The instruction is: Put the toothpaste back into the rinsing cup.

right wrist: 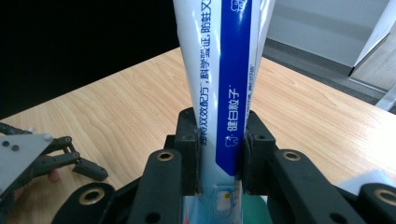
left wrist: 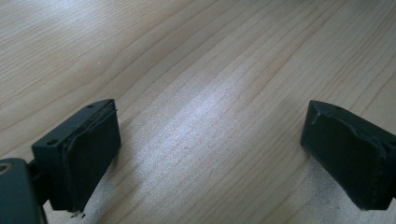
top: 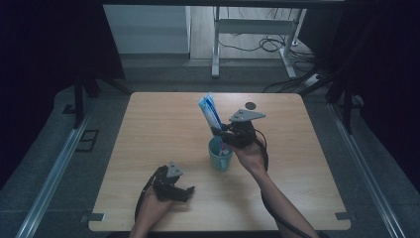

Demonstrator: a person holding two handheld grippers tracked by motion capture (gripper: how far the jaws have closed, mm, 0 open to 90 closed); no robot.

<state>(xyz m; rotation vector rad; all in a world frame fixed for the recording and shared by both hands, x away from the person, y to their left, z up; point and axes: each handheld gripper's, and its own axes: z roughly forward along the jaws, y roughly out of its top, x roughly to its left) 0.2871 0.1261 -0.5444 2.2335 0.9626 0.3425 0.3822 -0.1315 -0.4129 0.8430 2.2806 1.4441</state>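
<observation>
Toothpaste tube (top: 210,112) stands tilted at the middle of the high view, its lower end over the mouth of the teal cup (top: 220,157), its flat crimped end leaning toward the upper left. The right claw (top: 221,135) is clenched on the tube low down; in the right gripper view both pads press its sides (right wrist: 219,116). The step looks like lowering the tube into the cup. To do it well, I would bring the tube nearer upright first, keep its lower end centred in the opening, and let go only once it rests inside, since a push on the rim could tip the light cup. Something red already seems to stand in the cup, so room inside is tight.

The left claw (top: 184,192) rests released on the worktop (top: 163,124) at lower left, nothing between its jaws, well apart from the cup. Bare wood lies all round the cup, with every worktop edge far off. A small dark disc (top: 251,105) lies near the far edge.
</observation>
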